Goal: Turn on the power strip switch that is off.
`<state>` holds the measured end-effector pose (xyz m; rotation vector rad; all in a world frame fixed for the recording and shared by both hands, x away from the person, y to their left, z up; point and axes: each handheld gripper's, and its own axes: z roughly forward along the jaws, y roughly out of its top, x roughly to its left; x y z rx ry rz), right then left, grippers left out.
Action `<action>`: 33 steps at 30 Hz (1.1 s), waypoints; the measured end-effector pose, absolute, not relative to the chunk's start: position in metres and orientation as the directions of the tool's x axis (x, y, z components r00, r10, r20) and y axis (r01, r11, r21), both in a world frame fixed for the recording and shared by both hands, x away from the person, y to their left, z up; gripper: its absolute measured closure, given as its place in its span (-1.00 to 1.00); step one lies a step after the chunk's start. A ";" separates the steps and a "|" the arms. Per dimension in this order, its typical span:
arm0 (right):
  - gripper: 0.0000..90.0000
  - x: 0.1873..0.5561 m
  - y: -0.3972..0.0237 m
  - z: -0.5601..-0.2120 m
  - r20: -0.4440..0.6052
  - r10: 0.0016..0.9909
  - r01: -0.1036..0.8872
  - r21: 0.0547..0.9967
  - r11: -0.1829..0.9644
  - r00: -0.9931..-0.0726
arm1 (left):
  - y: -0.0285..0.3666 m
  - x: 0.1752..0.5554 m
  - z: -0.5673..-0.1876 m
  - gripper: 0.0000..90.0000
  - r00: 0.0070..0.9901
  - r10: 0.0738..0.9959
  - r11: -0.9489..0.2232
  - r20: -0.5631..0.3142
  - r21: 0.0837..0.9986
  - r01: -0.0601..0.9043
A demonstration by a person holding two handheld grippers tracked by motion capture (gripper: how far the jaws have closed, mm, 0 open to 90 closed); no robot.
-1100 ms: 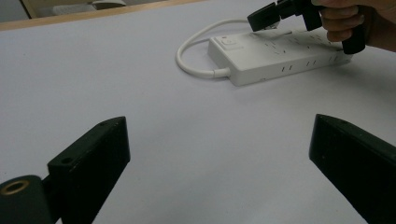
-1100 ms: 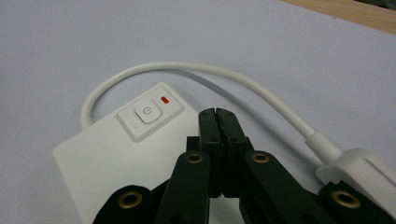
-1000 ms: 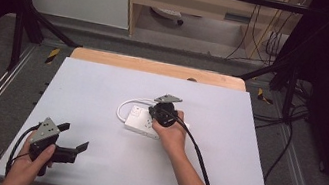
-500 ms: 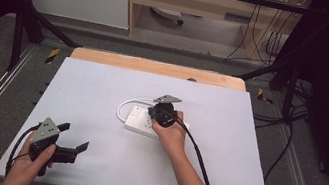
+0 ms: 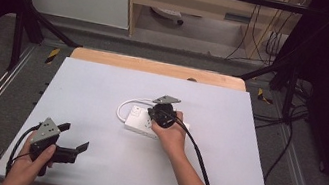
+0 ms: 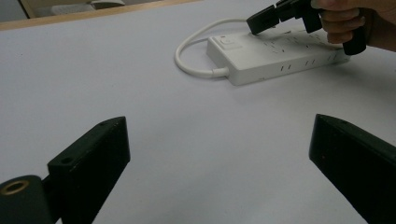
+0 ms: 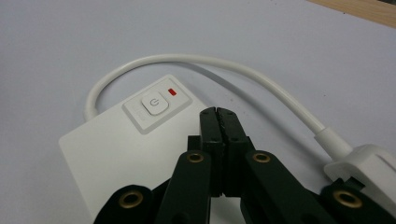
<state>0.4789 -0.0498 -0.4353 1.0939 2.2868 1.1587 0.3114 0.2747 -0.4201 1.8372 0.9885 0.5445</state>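
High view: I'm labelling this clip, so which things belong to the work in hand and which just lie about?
In the work:
- power strip
- its power button, red light beside it
- right gripper, shut, above the strip near the button

Lying about:
- left gripper, open, apart at the table's near corner
- yellow-black pieces beside the table

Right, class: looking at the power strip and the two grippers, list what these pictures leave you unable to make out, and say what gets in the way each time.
- Power strip: in the high view its right half is under the right hand and right gripper.
- Sockets: too small in the high view; cut off by the bottom edge in the right gripper view.
- White plug: cut by the right edge; where it sits is unclear.
- Left gripper: open; its body is cut off in the left gripper view.
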 end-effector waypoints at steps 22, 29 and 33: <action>1.00 0.479 -0.049 -0.438 0.028 0.767 0.479 0.795 0.372 -0.642 | 0.275 0.311 -0.419 -0.88 0.579 0.814 -0.234 -0.041 0.890 0.391; 1.00 0.477 -0.048 -0.438 0.031 0.758 0.466 0.805 0.367 -0.651 | 0.275 0.311 -0.420 -0.88 0.576 0.817 -0.229 -0.043 0.891 0.392; 1.00 0.475 -0.046 -0.433 0.033 0.753 0.448 0.820 0.356 -0.657 | 0.274 0.311 -0.421 -0.88 0.571 0.820 -0.229 -0.045 0.888 0.398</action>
